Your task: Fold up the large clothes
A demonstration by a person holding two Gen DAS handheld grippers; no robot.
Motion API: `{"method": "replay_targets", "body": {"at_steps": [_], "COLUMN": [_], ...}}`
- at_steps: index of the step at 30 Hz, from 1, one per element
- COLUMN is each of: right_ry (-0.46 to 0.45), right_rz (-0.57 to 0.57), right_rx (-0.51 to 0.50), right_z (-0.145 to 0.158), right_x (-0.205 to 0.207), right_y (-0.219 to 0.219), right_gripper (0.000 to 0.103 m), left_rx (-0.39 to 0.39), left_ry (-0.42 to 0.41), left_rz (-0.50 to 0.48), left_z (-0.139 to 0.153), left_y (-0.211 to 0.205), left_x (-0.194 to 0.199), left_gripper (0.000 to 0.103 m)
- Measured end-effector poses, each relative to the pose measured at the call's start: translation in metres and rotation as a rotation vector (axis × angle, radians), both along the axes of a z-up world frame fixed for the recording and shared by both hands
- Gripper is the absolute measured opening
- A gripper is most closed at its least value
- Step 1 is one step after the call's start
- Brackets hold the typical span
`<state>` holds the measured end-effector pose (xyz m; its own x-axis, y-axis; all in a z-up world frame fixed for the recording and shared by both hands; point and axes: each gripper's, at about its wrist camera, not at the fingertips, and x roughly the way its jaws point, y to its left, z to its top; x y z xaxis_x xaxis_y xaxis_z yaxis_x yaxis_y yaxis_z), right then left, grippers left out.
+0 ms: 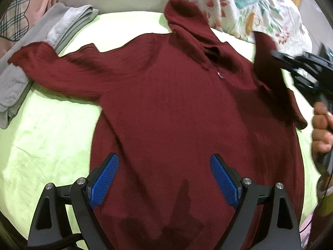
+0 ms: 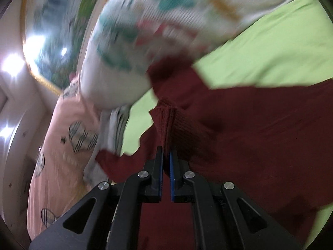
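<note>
A dark red hooded sweater [image 1: 166, 104] lies spread on a light green bed sheet [image 1: 45, 137], hood pointing away and its left sleeve [image 1: 52, 66] stretched out to the left. My left gripper [image 1: 164, 162] is open and empty, hovering above the sweater's lower body. My right gripper [image 1: 276, 57] is shut on the cuff of the right sleeve [image 1: 268, 62] and holds it lifted above the sweater's right shoulder. In the right wrist view the ribbed cuff [image 2: 166, 125] stands pinched between the right gripper [image 2: 166, 156], and the sweater body [image 2: 260, 129] lies beyond.
A folded grey garment [image 1: 66, 25] lies at the far left, partly under the left cuff. A pink heart-print pillow [image 1: 18, 16] and a floral quilt [image 1: 249, 6] lie along the far edge. A hand [image 1: 322, 129] grips the right tool.
</note>
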<state>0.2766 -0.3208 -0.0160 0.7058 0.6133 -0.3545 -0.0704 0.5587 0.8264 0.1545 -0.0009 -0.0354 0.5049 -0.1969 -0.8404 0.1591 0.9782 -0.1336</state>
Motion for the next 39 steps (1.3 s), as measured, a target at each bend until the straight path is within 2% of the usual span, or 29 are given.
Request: {"method": "replay_targets", "body": {"at_steps": [3, 7, 11, 15, 16, 18, 19, 22, 25, 27, 29, 30, 32, 34, 36, 39], "right_ry": [0.034, 0.077, 0.102, 0.117, 0.131, 0.13, 0.118, 0.077, 0.069, 0.075, 0.104, 0.125, 0.172, 0.219, 0.269, 0.314], "right_rz": [0.099, 0.184, 0.259, 0.295, 0.296, 0.289, 0.268, 0.184, 0.073, -0.057, -0.198, -0.253, -0.341, -0.379, -0.382, -0.347], "right_rx": [0.015, 0.019, 0.064, -0.008, -0.007, 0.014, 0.013, -0.005, -0.045, -0.123, -0.229, -0.271, -0.333, -0.347, -0.341, -0.301], "right_z": [-0.011, -0.029, -0.042, -0.042, -0.043, -0.042, -0.039, -0.026, -0.023, -0.021, -0.019, -0.018, -0.019, -0.027, -0.04, -0.061], "right_x": [0.022, 0.037, 0.049, 0.055, 0.053, 0.046, 0.04, 0.011, -0.025, -0.053, -0.078, -0.085, -0.093, -0.092, -0.082, -0.064], "right_y": [0.059, 0.115, 0.148, 0.166, 0.164, 0.151, 0.142, 0.108, 0.066, 0.03, -0.011, -0.027, -0.061, -0.086, -0.108, -0.117], "right_gripper": [0.005, 0.005, 0.005, 0.01, 0.014, 0.025, 0.027, 0.027, 0.027, 0.027, 0.027, 0.027, 0.027, 0.027, 0.028, 0.029], "left_rx": [-0.006, -0.017, -0.045, -0.074, -0.079, -0.105, -0.11, -0.11, -0.083, -0.061, -0.015, 0.028, 0.061, 0.085, 0.072, 0.07], "left_ry": [0.002, -0.008, 0.003, 0.003, 0.005, 0.004, 0.002, 0.006, 0.018, 0.031, 0.038, 0.028, 0.004, -0.01, -0.017, -0.027], "left_rz": [0.025, 0.065, 0.096, 0.095, 0.088, 0.065, 0.059, 0.043, 0.053, 0.063, 0.073, 0.079, 0.08, 0.082, 0.071, 0.027], "left_z": [-0.001, 0.0, -0.002, -0.006, -0.007, -0.008, -0.009, -0.014, -0.026, -0.032, -0.038, -0.04, -0.04, -0.04, -0.039, -0.037], "left_y": [0.011, 0.027, 0.038, 0.04, 0.039, 0.034, 0.03, 0.02, 0.012, 0.01, 0.007, 0.006, 0.006, 0.006, 0.006, 0.0], "left_x": [0.006, 0.015, 0.027, 0.04, 0.044, 0.054, 0.06, 0.085, 0.112, 0.125, 0.136, 0.139, 0.141, 0.142, 0.141, 0.138], "left_gripper": [0.091, 0.091, 0.091, 0.091, 0.091, 0.091, 0.091, 0.091, 0.086, 0.072, 0.066, 0.06, 0.055, 0.048, 0.036, 0.028]}}
